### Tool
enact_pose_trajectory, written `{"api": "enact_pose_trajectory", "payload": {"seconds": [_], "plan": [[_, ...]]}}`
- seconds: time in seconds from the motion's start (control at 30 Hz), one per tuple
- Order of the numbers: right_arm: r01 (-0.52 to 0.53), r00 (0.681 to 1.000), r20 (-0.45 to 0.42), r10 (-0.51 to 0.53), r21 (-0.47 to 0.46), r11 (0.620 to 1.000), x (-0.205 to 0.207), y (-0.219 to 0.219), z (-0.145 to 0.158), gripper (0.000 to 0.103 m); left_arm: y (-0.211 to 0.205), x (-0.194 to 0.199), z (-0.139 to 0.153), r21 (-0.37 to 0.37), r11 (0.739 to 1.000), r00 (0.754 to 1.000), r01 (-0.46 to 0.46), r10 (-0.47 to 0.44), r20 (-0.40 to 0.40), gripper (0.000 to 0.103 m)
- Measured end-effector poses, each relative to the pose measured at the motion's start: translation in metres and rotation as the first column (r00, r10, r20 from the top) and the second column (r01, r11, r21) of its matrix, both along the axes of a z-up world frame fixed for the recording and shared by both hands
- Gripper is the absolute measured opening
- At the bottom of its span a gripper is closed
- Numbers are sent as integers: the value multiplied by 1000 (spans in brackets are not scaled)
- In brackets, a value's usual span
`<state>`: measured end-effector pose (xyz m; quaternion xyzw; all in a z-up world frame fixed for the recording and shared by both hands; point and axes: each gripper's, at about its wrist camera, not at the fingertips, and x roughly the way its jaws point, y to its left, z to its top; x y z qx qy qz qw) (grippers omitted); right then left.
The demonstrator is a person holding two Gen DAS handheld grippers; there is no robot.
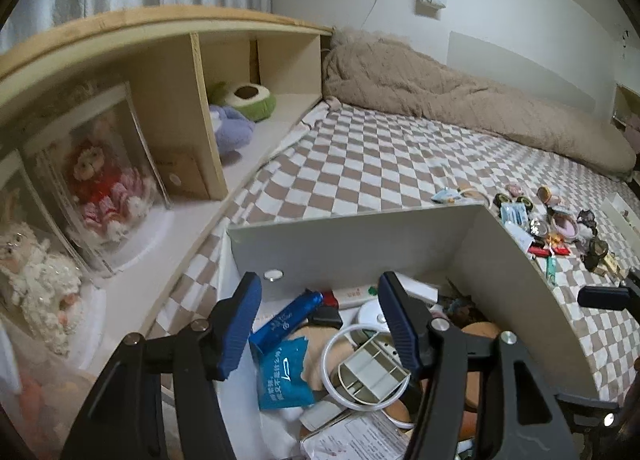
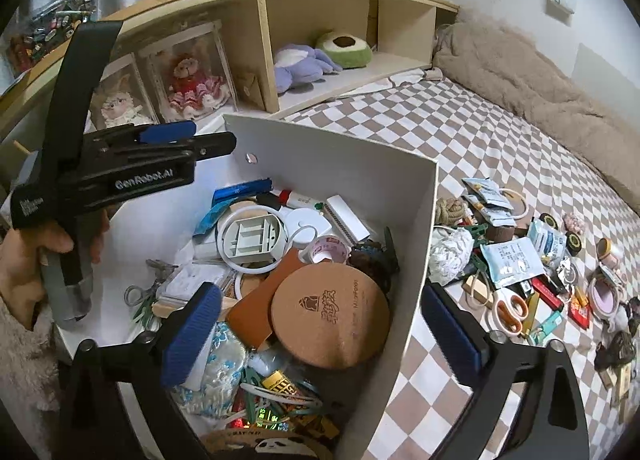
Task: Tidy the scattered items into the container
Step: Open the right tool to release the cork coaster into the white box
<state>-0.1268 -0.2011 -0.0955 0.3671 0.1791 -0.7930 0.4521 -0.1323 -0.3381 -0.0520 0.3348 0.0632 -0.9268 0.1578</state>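
A white open box [image 1: 360, 236] stands on the checkered bed, filled with several items: a blue tube [image 1: 288, 318], a white ring-framed organiser [image 1: 372, 372] and a round cork lid [image 2: 332, 316]. My left gripper [image 1: 320, 320] hovers open above the box's contents with nothing between its pads. It also shows side-on in the right wrist view as the left gripper [image 2: 200, 140], empty. My right gripper [image 2: 320, 332] is wide open, straddling the box's [image 2: 320, 148] right wall, one pad inside and one outside. Scattered items [image 2: 520, 260], orange scissors [image 2: 508, 310] among them, lie on the bed right of the box.
A wooden shelf unit [image 1: 168, 44] runs along the bed's left side, holding dolls in clear cases [image 1: 104, 180] and plush toys [image 2: 304, 60]. A beige blanket [image 1: 460, 100] lies bunched along the far wall. A person's hand [image 2: 24, 260] holds the left gripper.
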Motion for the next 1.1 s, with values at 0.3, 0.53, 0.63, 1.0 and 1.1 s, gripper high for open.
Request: {"api": "enact_pose_trajectory", "payload": {"seconds": [0.3,0.53,0.63,1.0,1.1], "plan": [[20,1000,-10,-20,-37,999,5,16,18,103,11,18,28,-5,1000,1000,-5,5,-9,64],[24,999,-30,-26,-52,998,15,28,29,103,24,33,38,-6,1000,1000,8,-8,-14,76],[26,999,-39,-28,-56,998,19,33,33,103,32,40,42,-15,1000,1000,17,-17,-20,92],[25,998,-49,-29,-81,996,29,45,43,103,55,69,56,-51,999,999,-4,2,-46,103],[28,998,-50,-32,-86,996,31,49,45,103,58,76,59,-46,999,999,-8,6,-45,103]]}}
